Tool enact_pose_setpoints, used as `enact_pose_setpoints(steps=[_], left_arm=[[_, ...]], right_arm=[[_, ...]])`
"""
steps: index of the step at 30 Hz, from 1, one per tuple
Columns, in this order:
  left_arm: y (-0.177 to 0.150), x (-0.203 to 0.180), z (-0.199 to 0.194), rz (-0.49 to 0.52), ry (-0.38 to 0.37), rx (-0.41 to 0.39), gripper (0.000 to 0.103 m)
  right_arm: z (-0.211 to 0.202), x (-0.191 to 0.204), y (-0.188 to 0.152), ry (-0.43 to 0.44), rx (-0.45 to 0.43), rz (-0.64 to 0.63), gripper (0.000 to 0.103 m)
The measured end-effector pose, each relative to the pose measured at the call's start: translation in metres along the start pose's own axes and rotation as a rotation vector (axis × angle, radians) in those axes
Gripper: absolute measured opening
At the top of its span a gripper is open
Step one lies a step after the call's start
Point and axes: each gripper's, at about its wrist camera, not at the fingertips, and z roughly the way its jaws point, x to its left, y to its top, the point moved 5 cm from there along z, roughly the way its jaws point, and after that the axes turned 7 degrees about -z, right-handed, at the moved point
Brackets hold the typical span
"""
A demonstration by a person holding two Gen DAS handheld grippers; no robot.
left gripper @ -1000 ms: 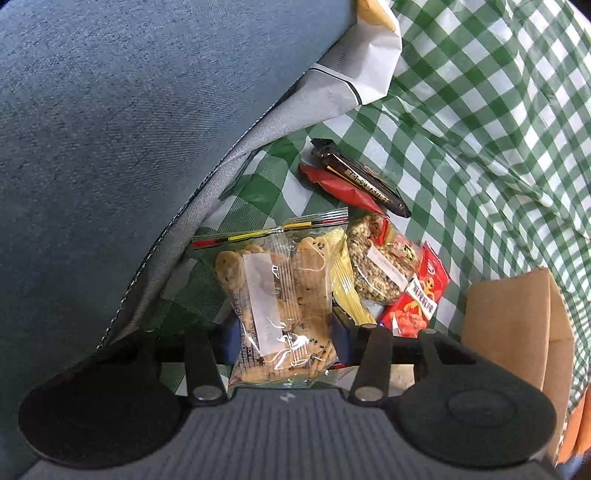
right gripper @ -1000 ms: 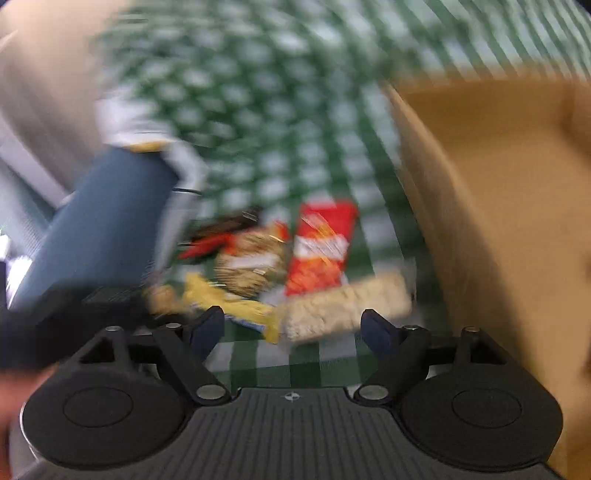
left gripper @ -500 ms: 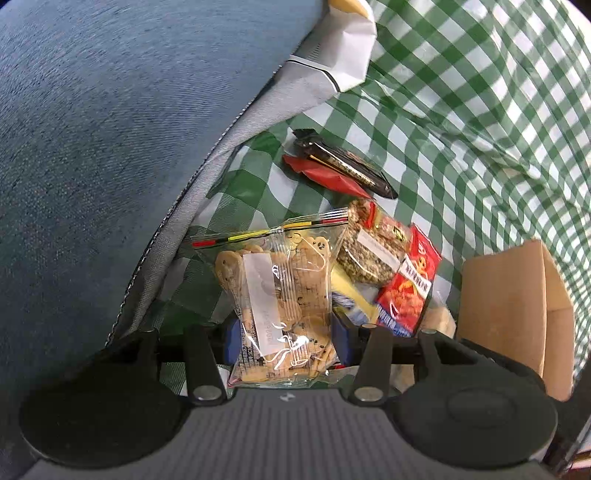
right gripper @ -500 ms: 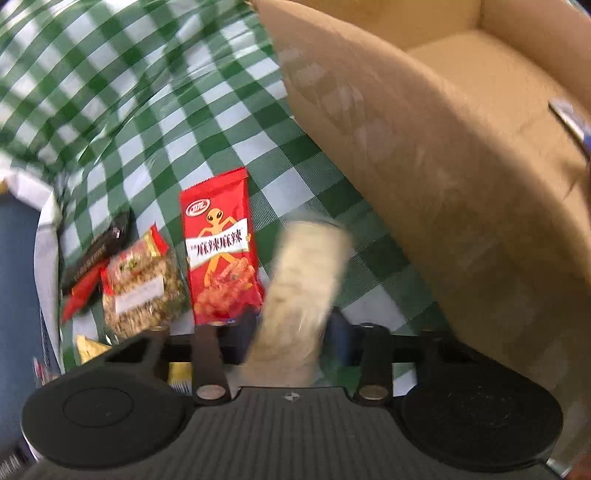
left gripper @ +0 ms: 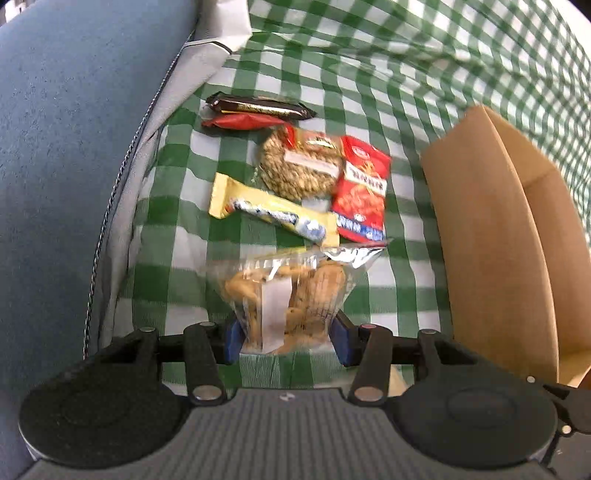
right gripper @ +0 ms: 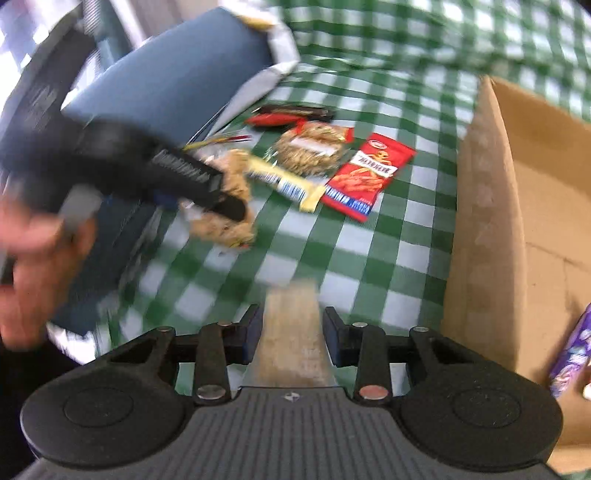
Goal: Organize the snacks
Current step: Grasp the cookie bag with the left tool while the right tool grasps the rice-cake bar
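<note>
My left gripper (left gripper: 286, 339) is shut on a clear cookie bag (left gripper: 286, 295) and holds it above the green checked cloth. In the right wrist view the left gripper (right gripper: 207, 192) with the cookie bag (right gripper: 225, 221) shows blurred at left. My right gripper (right gripper: 291, 338) is shut on a pale beige snack bar (right gripper: 291, 332), left of the cardboard box (right gripper: 491, 236). On the cloth lie a yellow bar (left gripper: 273, 212), a seed cake pack (left gripper: 299, 166), a red snack packet (left gripper: 362, 192), a red stick (left gripper: 240, 121) and a dark bar (left gripper: 258, 106).
The cardboard box (left gripper: 495, 236) stands at right; a purple packet (right gripper: 570, 350) lies inside it. A blue cushion (left gripper: 74, 166) with a grey edge borders the cloth at left. A white paper bag (left gripper: 225, 22) lies at the back.
My left gripper lifted the cookie bag off the pile and drew back, uncovering the yellow bar. My right gripper closed on the beige bar and swung back with it, level beside the box.
</note>
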Motion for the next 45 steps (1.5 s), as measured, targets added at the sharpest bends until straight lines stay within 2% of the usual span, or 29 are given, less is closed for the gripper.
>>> enact_pose_setpoints(steps=[3,5,7,10,12,14,16,19,20,21,22,26,28,29,30,33,36,39,45], left_arm=[[-0.008,-0.009,0.004,0.043,0.006,0.019,0.053],[-0.008,-0.013,0.009,0.083,0.048,0.004,0.053],[-0.007,-0.019,0.016,0.118,0.072,-0.005,0.053],[-0.004,-0.027,0.025,0.134,0.083,-0.005,0.055],[-0.001,-0.031,0.029,0.144,0.109,-0.014,0.062],[-0.001,-0.034,0.036,0.138,0.115,0.001,0.070],[-0.001,-0.036,0.040,0.134,0.129,0.014,0.075],[0.001,-0.038,0.048,0.151,0.171,0.016,0.077],[0.002,-0.038,0.050,0.147,0.175,0.019,0.077],[0.002,-0.037,0.052,0.141,0.174,0.027,0.077],[0.003,-0.037,0.054,0.135,0.173,0.033,0.077],[0.002,-0.038,0.061,0.138,0.184,0.049,0.074],[0.001,-0.040,0.061,0.164,0.201,0.041,0.065],[0.001,-0.041,0.060,0.180,0.210,0.029,0.056],[0.000,-0.043,0.058,0.189,0.212,0.021,0.054],[-0.003,-0.049,0.047,0.212,0.152,0.015,0.053],[-0.011,-0.056,0.046,0.244,0.095,0.045,0.053],[-0.021,-0.055,0.056,0.278,0.145,0.104,0.056],[-0.023,-0.059,0.058,0.283,0.148,0.106,0.058]], right_arm=[[0.011,0.000,-0.019,-0.003,-0.005,0.015,0.037],[0.025,-0.007,-0.034,-0.008,0.022,0.031,0.037],[0.025,-0.010,-0.039,-0.003,0.000,0.057,0.039],[0.017,-0.009,-0.039,-0.018,-0.017,0.012,0.053],[0.016,-0.007,-0.040,0.023,-0.011,0.013,0.063],[0.017,-0.002,-0.041,0.040,0.011,-0.009,0.065],[0.024,0.004,-0.047,0.044,0.048,-0.048,0.065],[0.036,0.008,-0.056,0.026,0.104,-0.084,0.063],[0.040,0.009,-0.057,0.024,0.111,-0.090,0.057],[0.041,0.009,-0.059,0.022,0.111,-0.093,0.039],[0.042,0.009,-0.058,0.014,0.101,-0.094,0.038],[0.034,-0.002,-0.050,-0.008,0.040,-0.030,0.038],[0.032,-0.011,-0.048,-0.038,0.023,0.006,0.038],[0.033,-0.014,-0.049,-0.050,0.025,0.016,0.038],[0.034,-0.017,-0.049,-0.062,0.032,0.026,0.038],[0.042,-0.019,-0.053,-0.054,0.059,0.034,0.038],[0.045,-0.018,-0.053,-0.053,0.068,0.042,0.040],[0.047,-0.018,-0.053,-0.052,0.071,0.049,0.041],[0.049,-0.017,-0.053,-0.057,0.069,0.038,0.041]])
